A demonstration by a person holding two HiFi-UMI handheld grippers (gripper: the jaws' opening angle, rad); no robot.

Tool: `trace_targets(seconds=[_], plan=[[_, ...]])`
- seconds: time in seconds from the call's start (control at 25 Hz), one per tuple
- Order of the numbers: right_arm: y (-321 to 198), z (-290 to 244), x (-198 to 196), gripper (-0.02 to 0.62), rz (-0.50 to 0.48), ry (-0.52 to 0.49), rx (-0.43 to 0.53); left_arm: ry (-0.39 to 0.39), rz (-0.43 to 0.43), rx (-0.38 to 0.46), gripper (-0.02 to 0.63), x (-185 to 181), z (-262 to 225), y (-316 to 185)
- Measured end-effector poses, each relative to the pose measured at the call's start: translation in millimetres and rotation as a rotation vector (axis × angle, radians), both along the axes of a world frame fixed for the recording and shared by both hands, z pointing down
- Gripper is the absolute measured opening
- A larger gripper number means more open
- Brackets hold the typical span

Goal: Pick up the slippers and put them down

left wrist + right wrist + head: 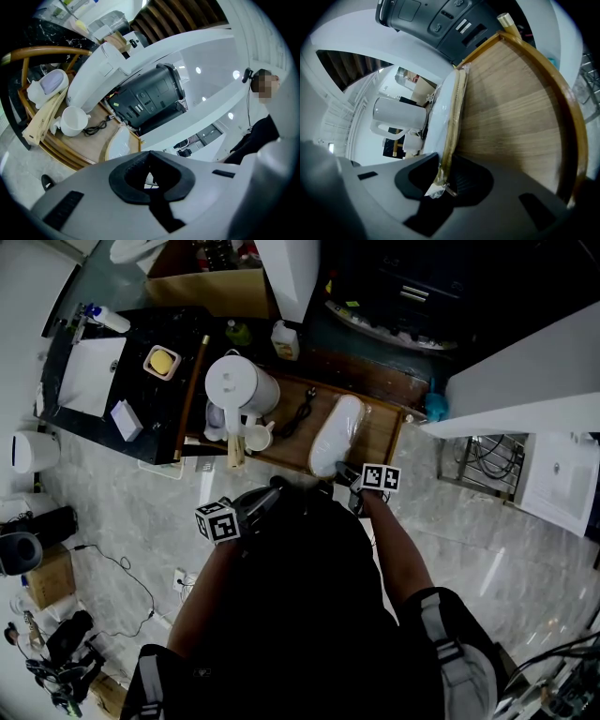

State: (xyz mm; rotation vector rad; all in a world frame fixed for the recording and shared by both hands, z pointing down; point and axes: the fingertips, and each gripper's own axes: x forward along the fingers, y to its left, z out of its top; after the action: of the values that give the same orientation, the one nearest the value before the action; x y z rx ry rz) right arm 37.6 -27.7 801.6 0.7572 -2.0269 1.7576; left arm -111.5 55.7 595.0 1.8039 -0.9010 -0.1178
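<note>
A white slipper (336, 432) in clear plastic wrap lies on a wooden tray (380, 442). My right gripper (343, 476) is at its near end. In the right gripper view the slipper (447, 108) runs away from me on its side, and its thin wrapped edge sits between the pads of the right gripper (443, 177), which is shut on it. My left gripper (274, 487) hovers just in front of the tray, left of the slipper. In the left gripper view, the left gripper (150, 157) is shut with nothing in it, and the slipper (119, 143) shows beyond its tip.
The tray also carries a white kettle (240, 385), a white cup (256, 436) and a black cable (300, 413). A raised wooden rim (569, 117) bounds the tray. A dark counter (155, 423) with small items lies to the left, a metal rack (487, 460) to the right.
</note>
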Motion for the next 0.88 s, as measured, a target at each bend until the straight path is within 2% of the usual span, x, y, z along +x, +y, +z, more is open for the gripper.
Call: trace_targets(seconds=[0.88], plan=[[4, -30, 9, 0.066, 0.042, -0.102, 0.038, 0.02, 0.044, 0.014, 0.011, 15, -1, -5]])
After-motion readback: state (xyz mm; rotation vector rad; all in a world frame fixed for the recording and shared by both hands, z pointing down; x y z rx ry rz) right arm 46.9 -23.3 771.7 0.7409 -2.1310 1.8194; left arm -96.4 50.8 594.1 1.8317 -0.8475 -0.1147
